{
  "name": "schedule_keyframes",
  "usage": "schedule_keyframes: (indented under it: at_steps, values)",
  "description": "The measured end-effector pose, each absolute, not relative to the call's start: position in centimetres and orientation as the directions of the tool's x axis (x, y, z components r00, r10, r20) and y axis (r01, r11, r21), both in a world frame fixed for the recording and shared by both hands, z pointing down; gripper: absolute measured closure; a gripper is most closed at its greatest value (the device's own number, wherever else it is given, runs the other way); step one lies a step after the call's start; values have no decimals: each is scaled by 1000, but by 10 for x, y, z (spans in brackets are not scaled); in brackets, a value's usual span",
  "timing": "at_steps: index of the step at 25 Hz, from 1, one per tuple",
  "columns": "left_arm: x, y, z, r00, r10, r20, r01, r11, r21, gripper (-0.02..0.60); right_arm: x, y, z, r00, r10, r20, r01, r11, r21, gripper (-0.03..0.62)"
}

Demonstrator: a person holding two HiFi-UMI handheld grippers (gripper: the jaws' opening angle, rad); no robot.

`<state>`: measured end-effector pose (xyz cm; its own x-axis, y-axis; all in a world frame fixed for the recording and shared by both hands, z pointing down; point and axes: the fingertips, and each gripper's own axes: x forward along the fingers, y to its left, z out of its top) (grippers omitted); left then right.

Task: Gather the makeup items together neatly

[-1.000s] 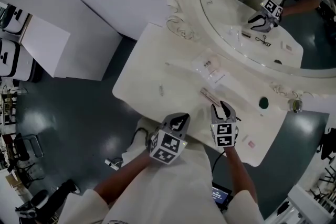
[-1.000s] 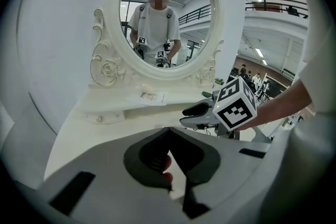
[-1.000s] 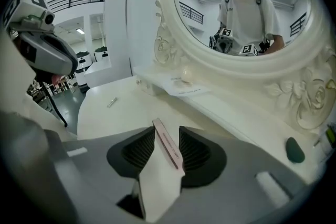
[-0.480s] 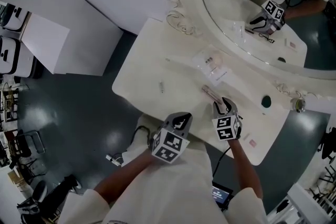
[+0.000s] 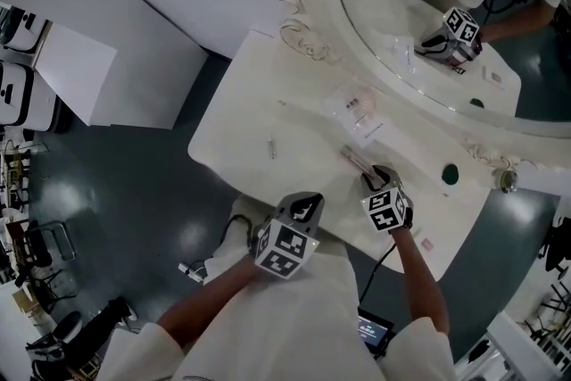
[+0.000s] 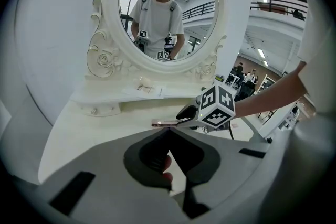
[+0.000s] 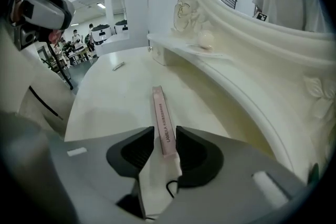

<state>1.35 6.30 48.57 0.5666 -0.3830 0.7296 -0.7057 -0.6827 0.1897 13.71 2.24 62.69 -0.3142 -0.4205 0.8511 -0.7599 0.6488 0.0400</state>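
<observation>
The slim pink makeup box (image 7: 162, 113) is lying flat on the white surface (image 7: 105, 97), probably light, stiff and slick, its long sides offering the best hold. The right gripper (image 7: 165, 132) is straddling it with fingers spread, while the left gripper (image 6: 168, 131) is keeping its fingers pressed together, empty.

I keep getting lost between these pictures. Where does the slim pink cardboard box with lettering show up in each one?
Head view: the slim pink cardboard box lies mid-table, just ahead of the right claw.
Left gripper view: middle of the picture, at the right claw's end.
Right gripper view: bottom centre, between that claw's jaws.
Shared landmark: the carved white mirror frame, seen in all three.
</observation>
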Motion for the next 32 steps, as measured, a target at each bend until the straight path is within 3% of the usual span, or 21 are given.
schedule_keyframes:
  at_steps: [7,32]
  values:
    - [10,63,485,564,-388,729,-710,-678,189,577,138,28,634,-289,-392,874,-698,711,88,508]
    - [-4,56,486,548,-417,725,-740,-646,188,577,110,33,604,-395,-380,837,-642,765,44,511]
